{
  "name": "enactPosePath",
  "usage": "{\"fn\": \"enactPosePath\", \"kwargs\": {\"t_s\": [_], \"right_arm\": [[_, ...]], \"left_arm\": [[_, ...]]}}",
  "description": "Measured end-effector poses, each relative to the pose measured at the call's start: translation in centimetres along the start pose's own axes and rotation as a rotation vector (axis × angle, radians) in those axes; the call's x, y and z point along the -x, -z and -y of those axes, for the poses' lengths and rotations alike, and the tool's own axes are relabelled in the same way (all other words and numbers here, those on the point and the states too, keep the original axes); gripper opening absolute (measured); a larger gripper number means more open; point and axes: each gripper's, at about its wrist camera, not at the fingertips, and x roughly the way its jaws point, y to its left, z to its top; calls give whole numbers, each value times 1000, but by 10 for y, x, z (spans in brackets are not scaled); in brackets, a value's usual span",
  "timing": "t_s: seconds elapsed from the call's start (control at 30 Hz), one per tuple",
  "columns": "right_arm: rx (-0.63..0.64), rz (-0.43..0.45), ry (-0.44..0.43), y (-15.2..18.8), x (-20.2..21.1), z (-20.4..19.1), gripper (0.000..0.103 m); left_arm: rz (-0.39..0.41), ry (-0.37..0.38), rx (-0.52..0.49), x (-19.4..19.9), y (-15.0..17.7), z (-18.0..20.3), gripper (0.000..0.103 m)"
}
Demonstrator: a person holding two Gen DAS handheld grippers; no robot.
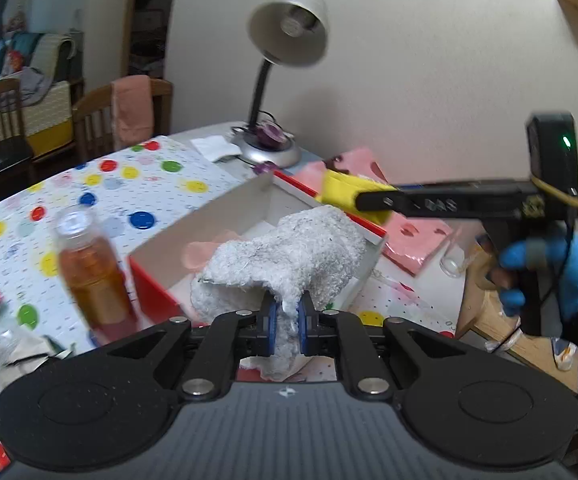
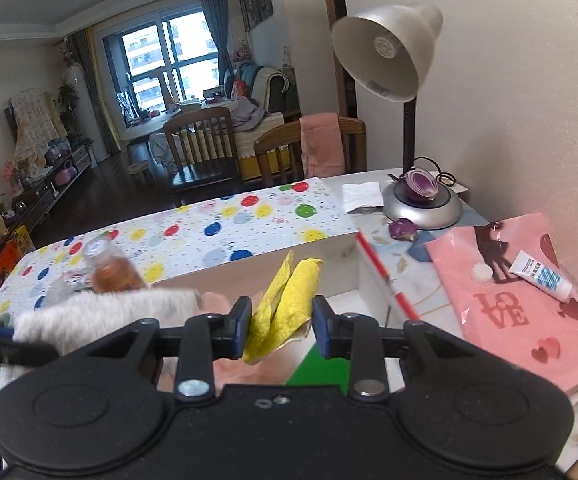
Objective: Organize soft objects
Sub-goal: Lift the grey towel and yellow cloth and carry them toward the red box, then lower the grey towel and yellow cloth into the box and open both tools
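Observation:
My left gripper (image 1: 287,314) is shut on a fluffy grey-white sock (image 1: 289,256), which hangs over the near side of an open white box with red walls (image 1: 153,292). A pink soft item (image 1: 201,252) lies inside the box. My right gripper (image 2: 281,320) is shut on a folded yellow cloth (image 2: 289,300), held above the same box (image 2: 385,280). In the left wrist view the right gripper (image 1: 353,196) reaches in from the right with the yellow cloth (image 1: 341,192), held by a blue-gloved hand (image 1: 549,276). The grey sock (image 2: 101,316) shows blurred at the left of the right wrist view.
A bottle of amber liquid (image 1: 93,276) stands left of the box on the dotted tablecloth (image 1: 129,192). A desk lamp (image 2: 421,204) with a cut purple onion (image 2: 421,184) on its base stands by the wall. A pink bag (image 2: 521,300) with a white tube (image 2: 541,276) lies right of the box.

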Motion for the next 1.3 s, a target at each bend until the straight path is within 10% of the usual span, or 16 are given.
{"fn": "enactPosePath", "kwargs": {"t_s": [0.57, 1.3], "right_arm": [[-4, -160, -14, 2, -87, 44, 31], [39, -333, -10, 26, -149, 53, 35]], "left_arm": [[-218, -71, 3, -122, 1, 22, 10], [-390, -95, 102, -182, 8, 2, 10]]}}
